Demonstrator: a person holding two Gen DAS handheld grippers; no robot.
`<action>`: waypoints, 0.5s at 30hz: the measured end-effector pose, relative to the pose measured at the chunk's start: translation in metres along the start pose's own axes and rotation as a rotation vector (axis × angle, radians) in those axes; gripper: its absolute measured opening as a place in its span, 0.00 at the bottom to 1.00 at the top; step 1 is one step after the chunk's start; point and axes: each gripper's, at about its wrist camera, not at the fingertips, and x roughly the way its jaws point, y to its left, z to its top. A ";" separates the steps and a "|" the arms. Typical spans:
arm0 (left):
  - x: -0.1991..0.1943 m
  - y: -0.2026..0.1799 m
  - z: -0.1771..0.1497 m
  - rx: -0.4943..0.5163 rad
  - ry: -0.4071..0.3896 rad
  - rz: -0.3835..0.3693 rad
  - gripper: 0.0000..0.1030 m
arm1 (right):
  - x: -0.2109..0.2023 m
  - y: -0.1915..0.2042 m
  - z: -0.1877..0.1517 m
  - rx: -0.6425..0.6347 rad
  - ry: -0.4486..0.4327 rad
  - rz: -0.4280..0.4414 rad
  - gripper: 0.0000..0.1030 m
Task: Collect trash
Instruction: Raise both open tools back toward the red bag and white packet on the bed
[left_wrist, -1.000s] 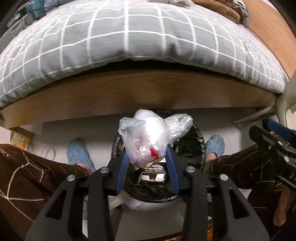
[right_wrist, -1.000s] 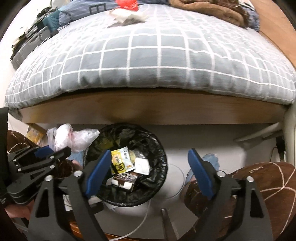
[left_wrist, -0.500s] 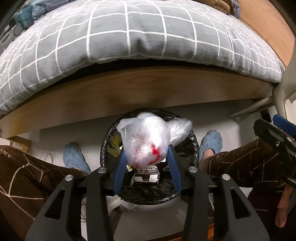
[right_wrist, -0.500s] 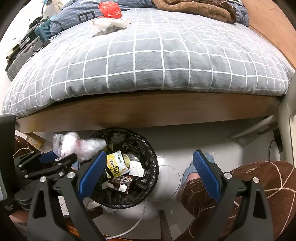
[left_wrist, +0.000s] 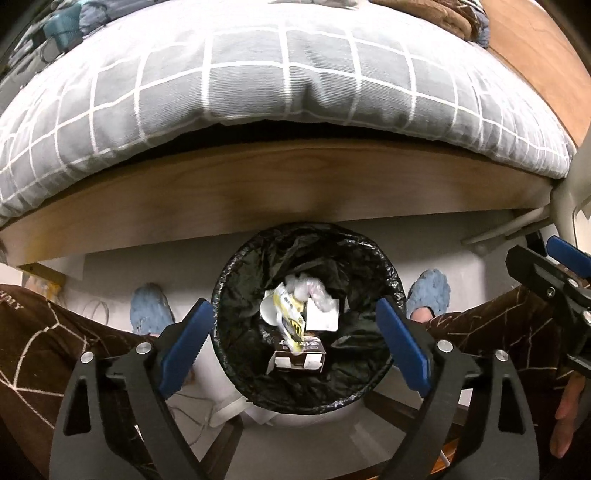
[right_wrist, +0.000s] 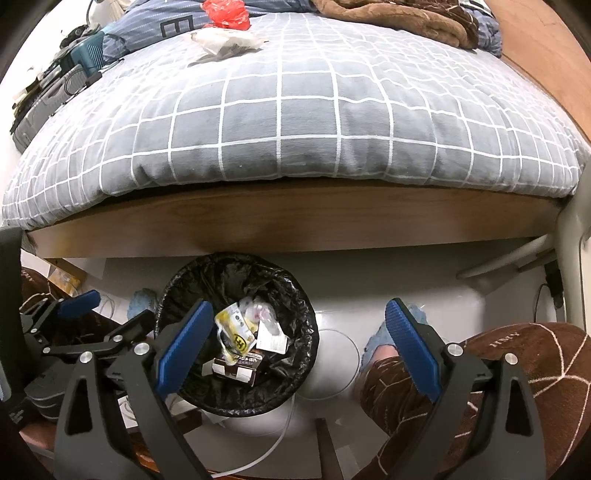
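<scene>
So the trash bin (left_wrist: 306, 317), a round one lined with a black bag, sits on the pale floor (right_wrist: 388, 280) right at the foot of the bed frame (left_wrist: 295, 184), between the person's two blue slippers. Inside it: a clear plastic bag (left_wrist: 308, 291) with something pinkish in it, lying on top near the middle, a yellow snack packet (left_wrist: 290, 325), a white slip of paper (left_wrist: 324, 317) and a brown-and-white carton (left_wrist: 299, 356) lower down. Four bits of rubbish I can count.

The left gripper (left_wrist: 295, 347) hangs right over the bin, jaws opening wide, nothing between the blue pads but air, with the bag down in the bin below them. The right gripper (right_wrist: 297, 347) is spread wide too and empty, hovering off the bin's right edge over the floor.

The bed has a grey checked duvet (right_wrist: 295, 122). Up top on it lie a red plastic bag (right_wrist: 225, 13) and a crumpled white wrapper (right_wrist: 225, 40), with a brown blanket (right_wrist: 399, 18) bunched at the far end. The person's brown patterned trousers (right_wrist: 517, 369) frame both sides.
</scene>
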 end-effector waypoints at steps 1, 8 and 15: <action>-0.001 0.002 0.000 -0.005 -0.006 0.000 0.87 | 0.000 0.002 0.000 -0.003 -0.002 -0.002 0.88; -0.022 0.020 0.004 -0.041 -0.057 0.019 0.89 | -0.003 0.017 0.007 -0.043 -0.035 -0.017 0.88; -0.053 0.037 0.011 -0.078 -0.115 0.013 0.89 | -0.021 0.033 0.015 -0.089 -0.092 0.005 0.88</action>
